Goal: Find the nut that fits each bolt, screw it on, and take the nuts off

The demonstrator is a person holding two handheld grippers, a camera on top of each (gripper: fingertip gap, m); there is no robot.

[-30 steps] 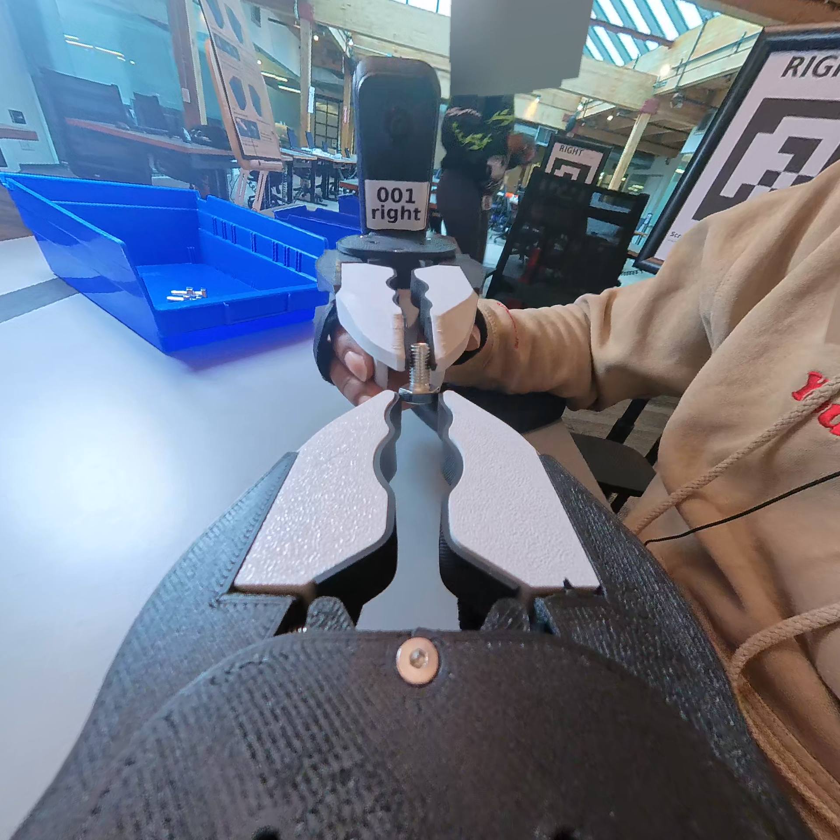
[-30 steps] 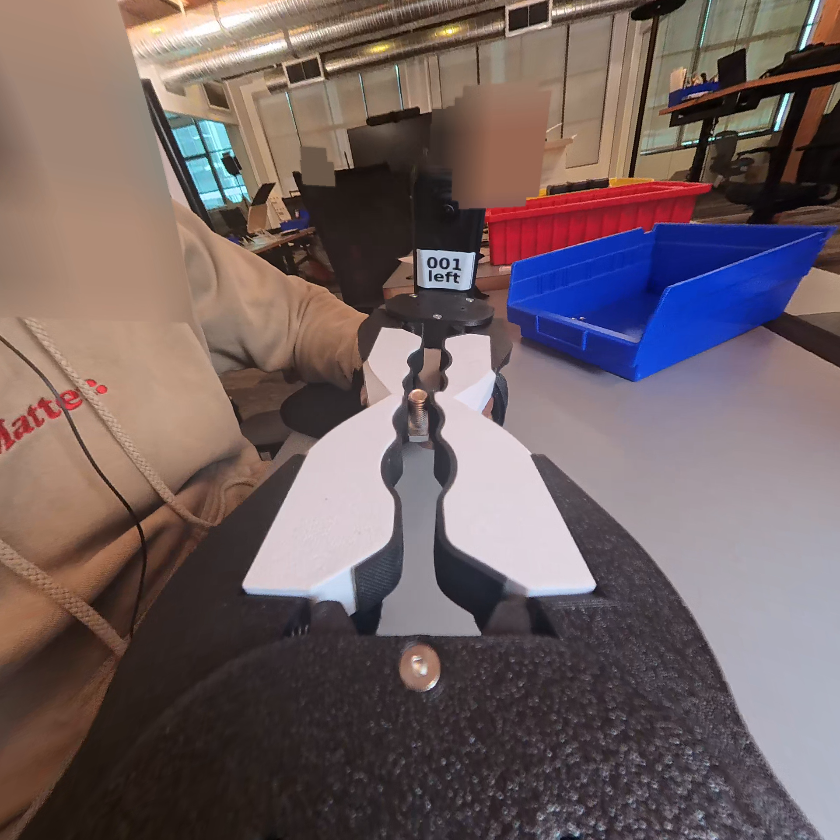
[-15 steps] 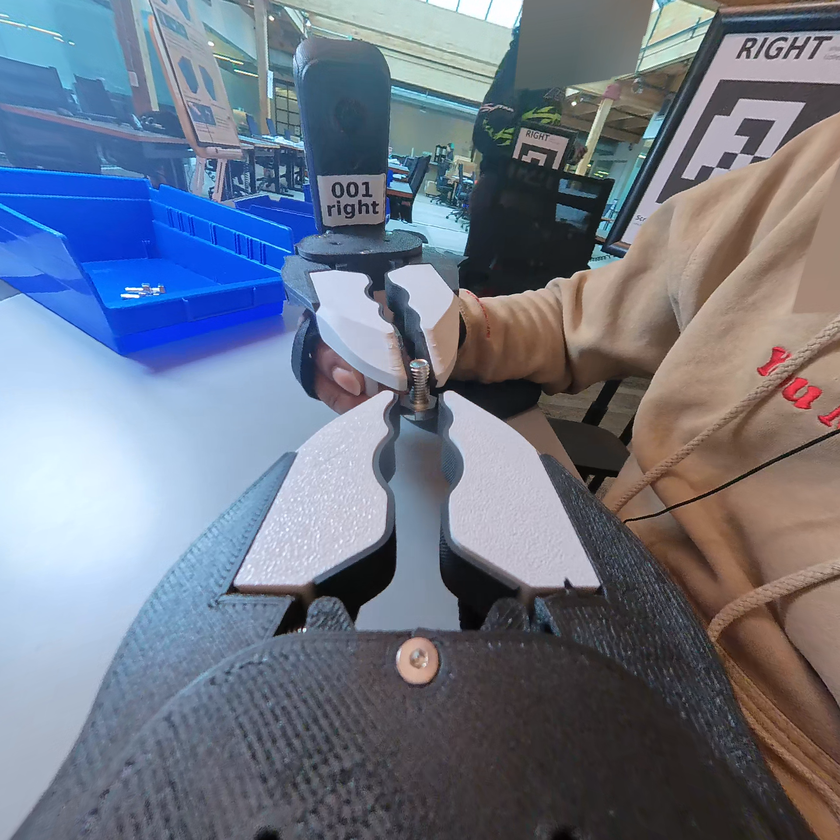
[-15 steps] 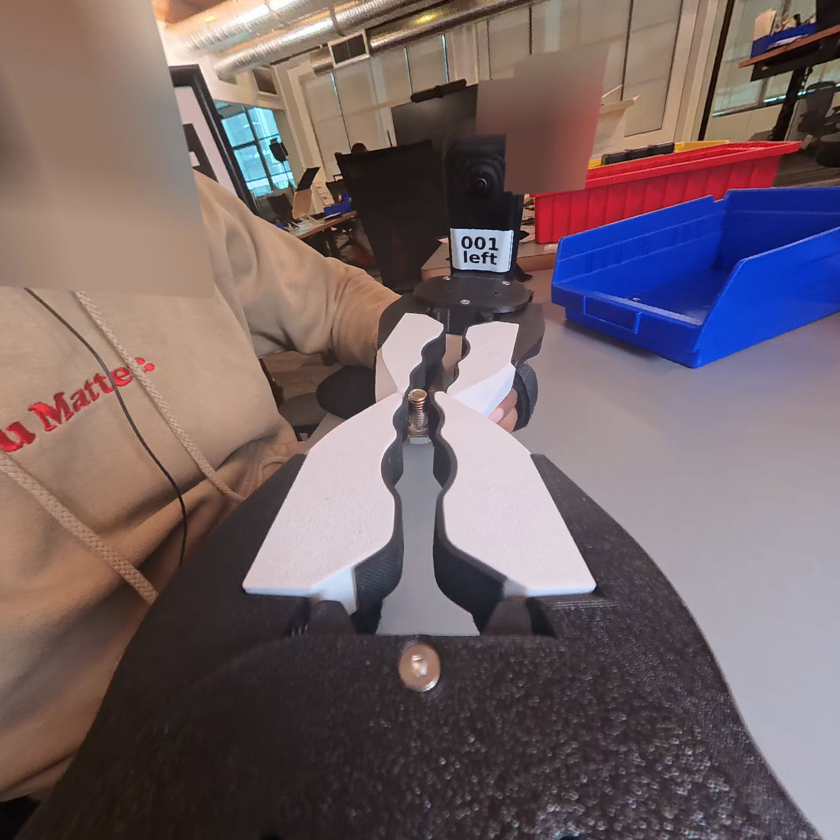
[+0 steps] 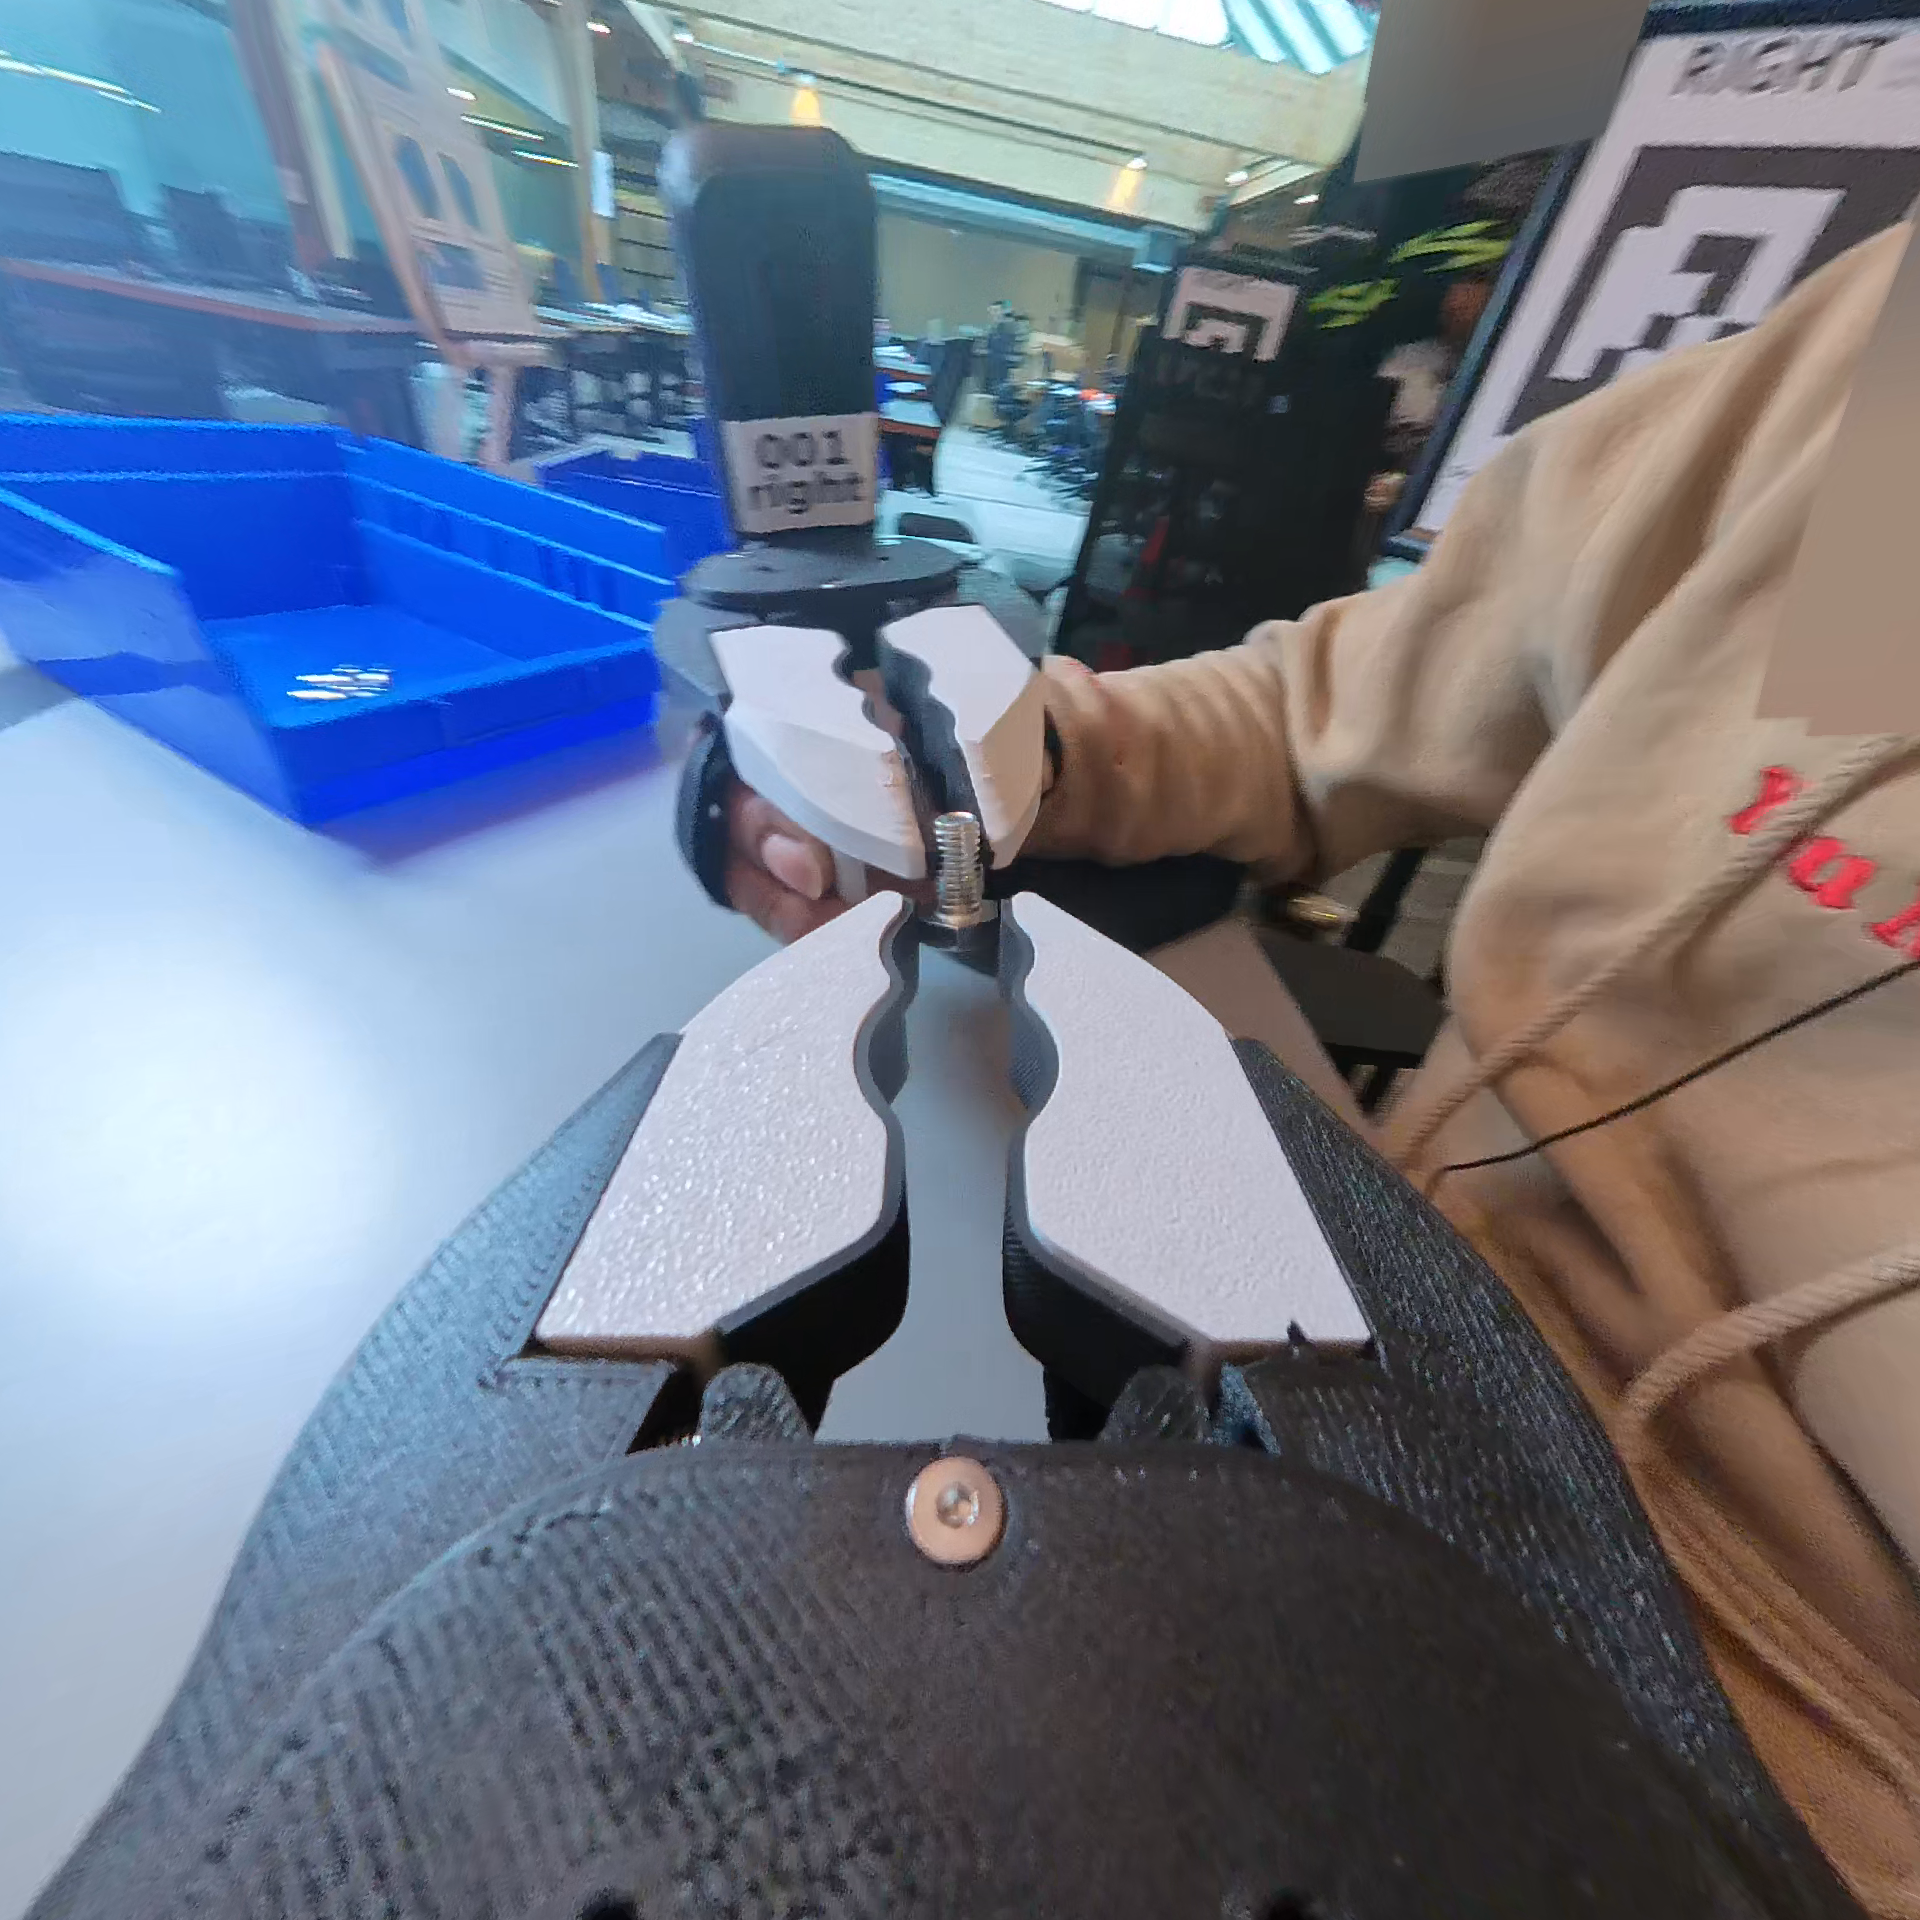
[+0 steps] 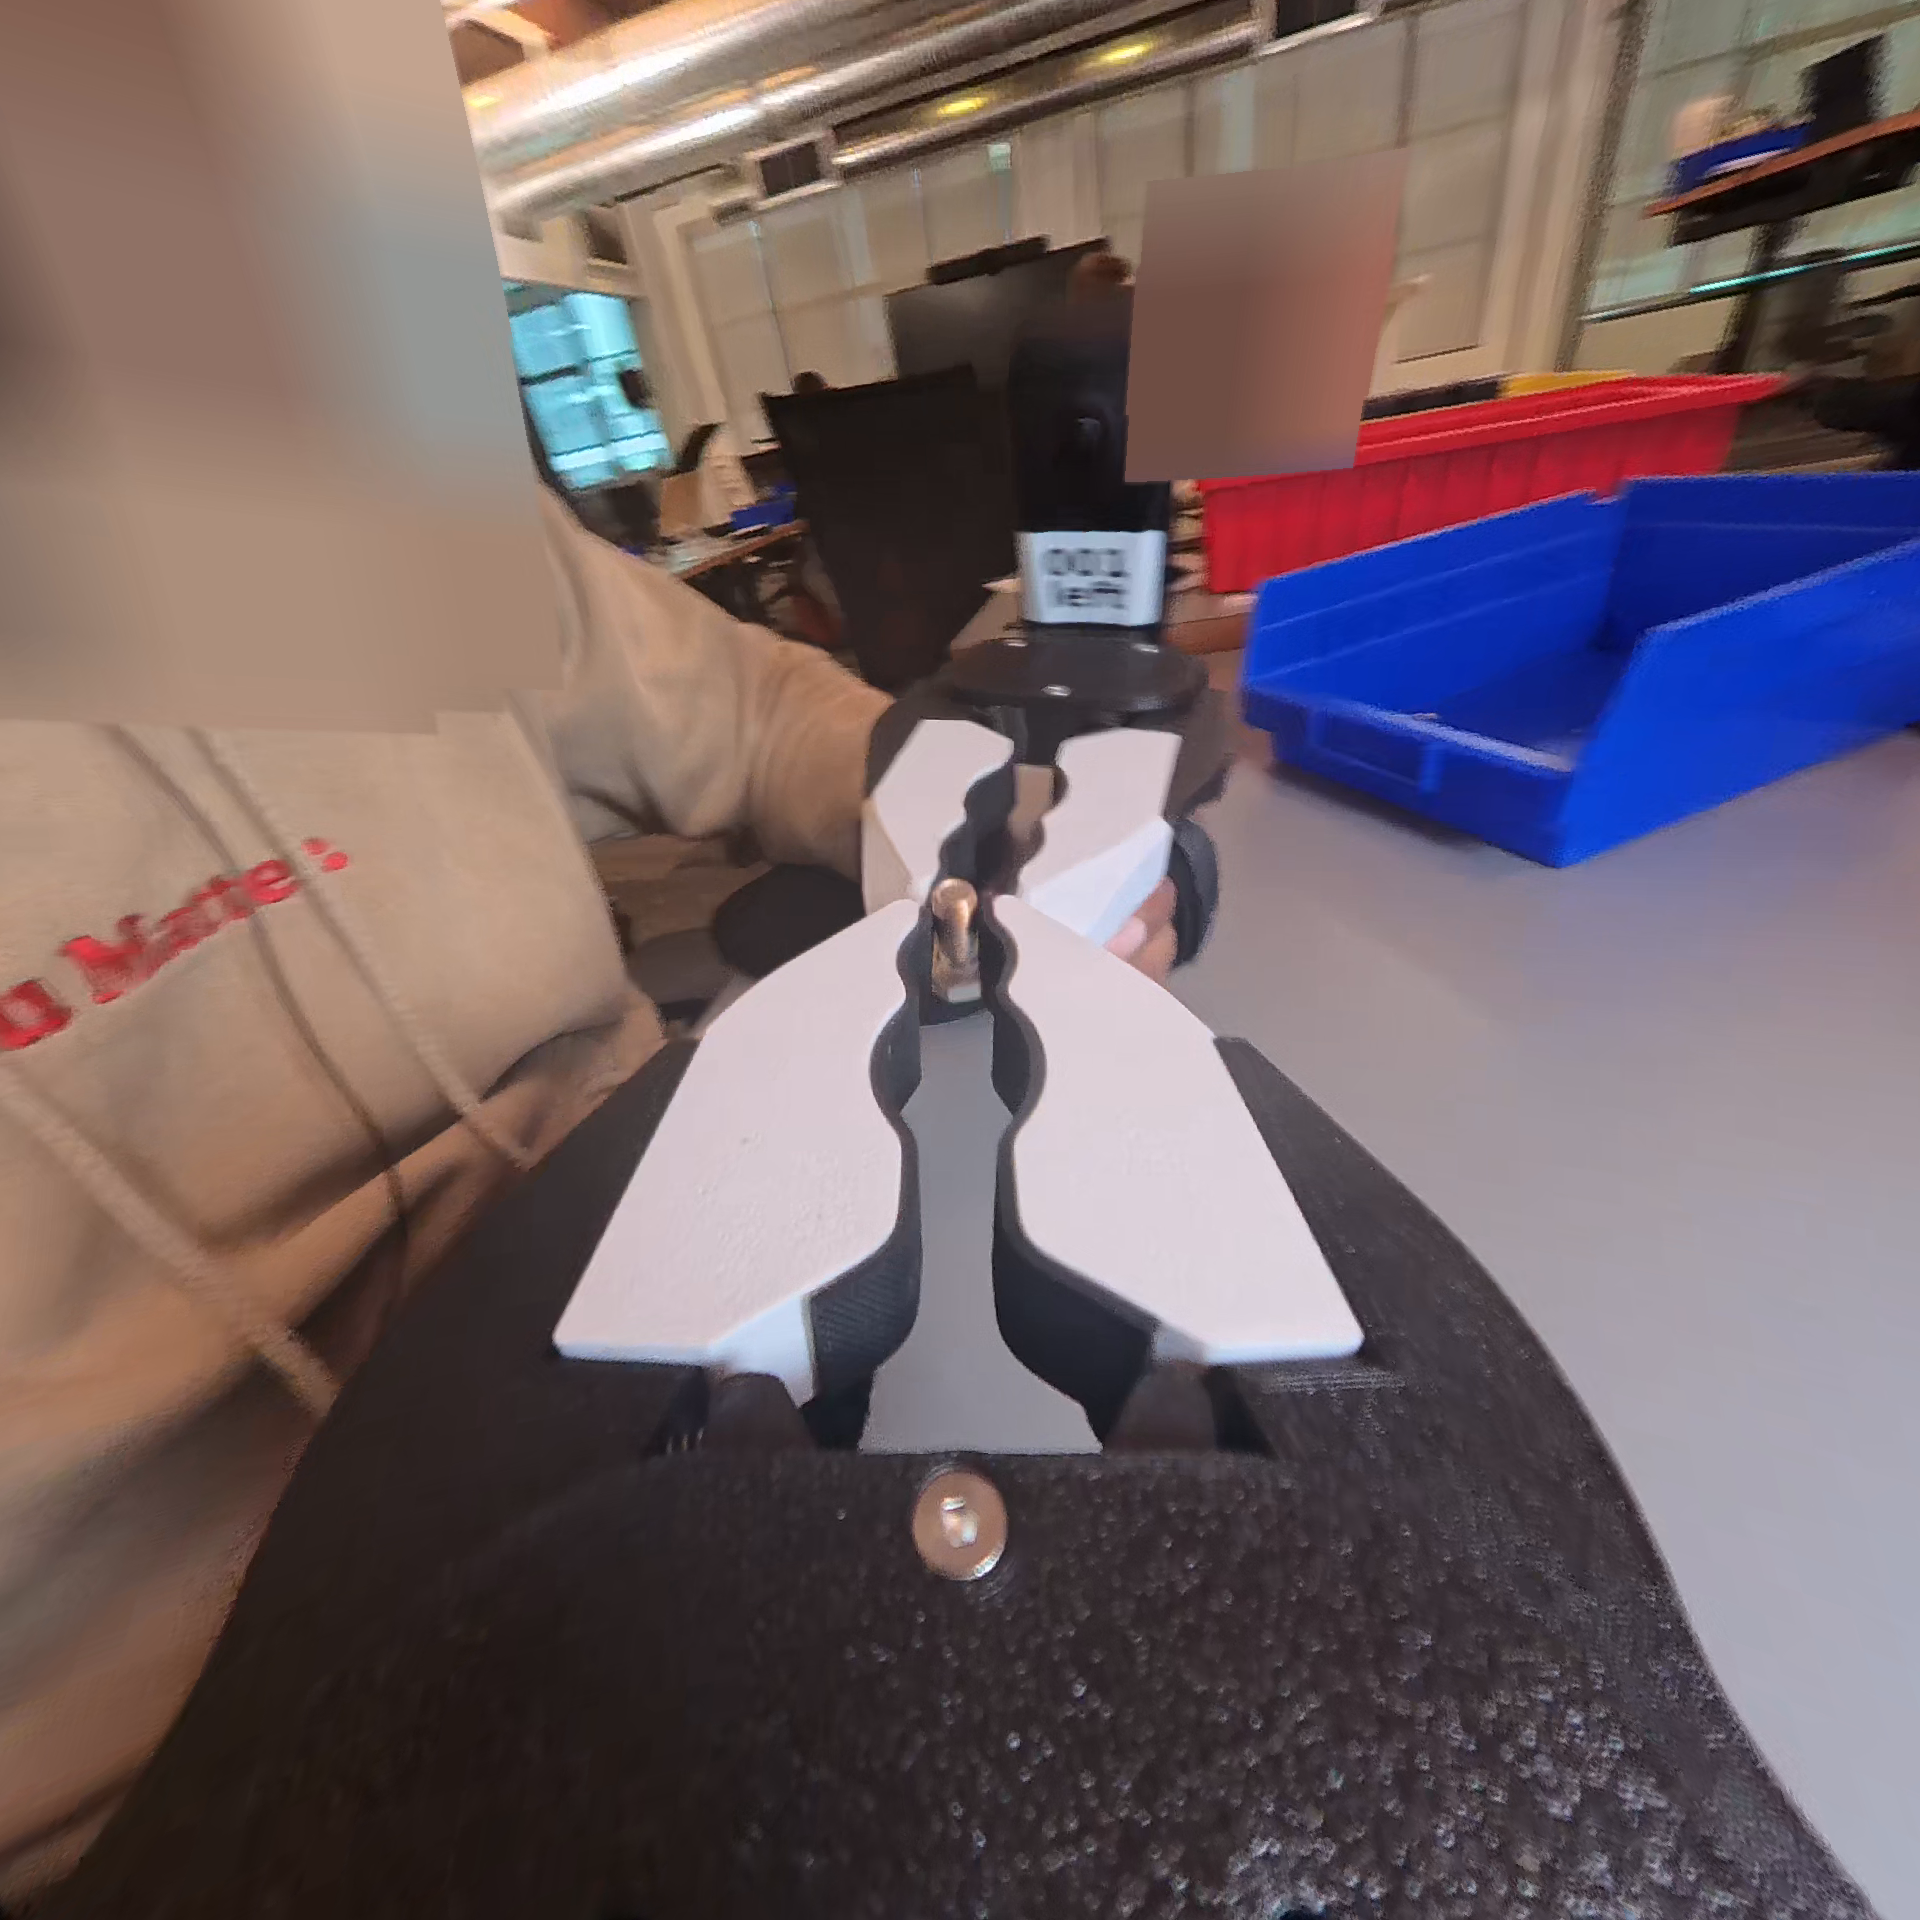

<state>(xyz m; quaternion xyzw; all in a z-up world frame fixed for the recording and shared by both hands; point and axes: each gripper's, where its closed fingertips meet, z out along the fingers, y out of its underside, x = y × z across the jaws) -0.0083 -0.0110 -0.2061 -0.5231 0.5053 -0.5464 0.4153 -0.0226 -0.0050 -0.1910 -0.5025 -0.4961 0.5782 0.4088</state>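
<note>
Nearest, the left gripper (image 5: 958,920) pinches the nut (image 5: 956,921) between its nearly closed tips, above the grey surface (image 5: 312,1039). Just beyond, the right gripper (image 6: 951,925) meets it tip to tip, closed around the bolt (image 6: 952,940), whose threaded end stands upright; blur hides how far the nut sits on the thread. Farther off, a blue bin (image 5: 343,644) holds small metal parts (image 5: 338,681).

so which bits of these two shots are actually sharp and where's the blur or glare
Left wrist view: left gripper and bolt fairly crisp, blue bin and background motion-smeared, pale glare on the table. Right wrist view: softer overall, bolt blurred, right gripper body sharper, bins streaked; both show wide-angle bending at the edges.
</note>
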